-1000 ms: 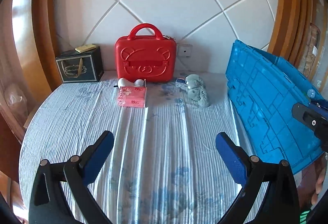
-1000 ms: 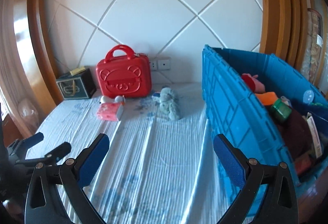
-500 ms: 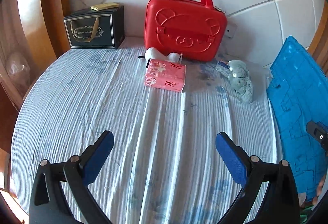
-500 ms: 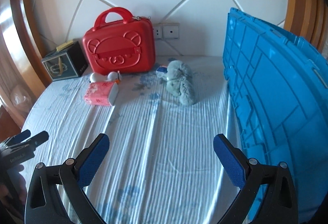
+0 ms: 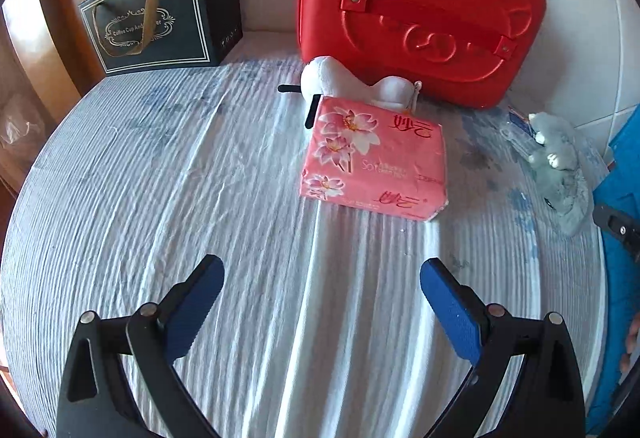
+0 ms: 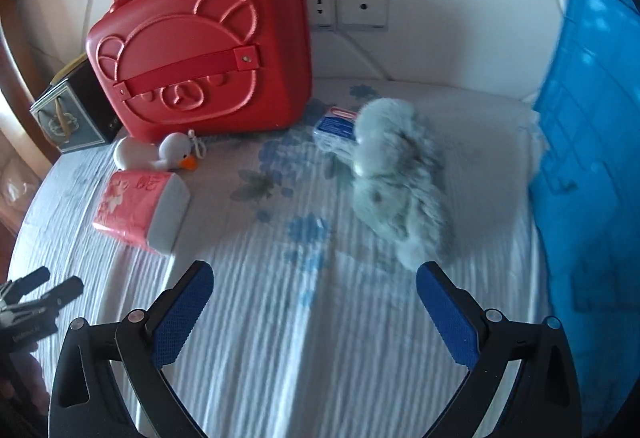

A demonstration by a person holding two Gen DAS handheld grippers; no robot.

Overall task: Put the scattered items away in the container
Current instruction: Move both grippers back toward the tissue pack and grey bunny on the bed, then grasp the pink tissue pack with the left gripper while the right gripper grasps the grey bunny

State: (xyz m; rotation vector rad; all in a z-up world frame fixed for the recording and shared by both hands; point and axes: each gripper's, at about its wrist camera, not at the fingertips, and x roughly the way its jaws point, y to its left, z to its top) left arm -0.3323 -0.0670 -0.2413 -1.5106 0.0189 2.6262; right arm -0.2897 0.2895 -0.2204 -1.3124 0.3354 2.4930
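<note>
Two grippers hang wide open over the bed, neither holding anything: the left gripper (image 5: pixel 320 278) faces the pink tissue pack (image 5: pixel 374 161), the right gripper (image 6: pixel 314 282) the grey plush toy (image 6: pixel 400 193). The blue crate (image 6: pixel 592 141) stands at the right edge of the bed, its wall just beside the plush.

The soft tissue pack may crumple or slide on the ribbed bedspread (image 5: pixel 200 197) if pinched off-centre. The white duck toy (image 5: pixel 352 85) touches its far edge and could be dragged along. A small blue packet (image 6: pixel 336 125) lies against the plush and might snag. The red case (image 6: pixel 200 53) and dark gift box (image 5: pixel 164 13) crowd the back, limiting reach behind.
</note>
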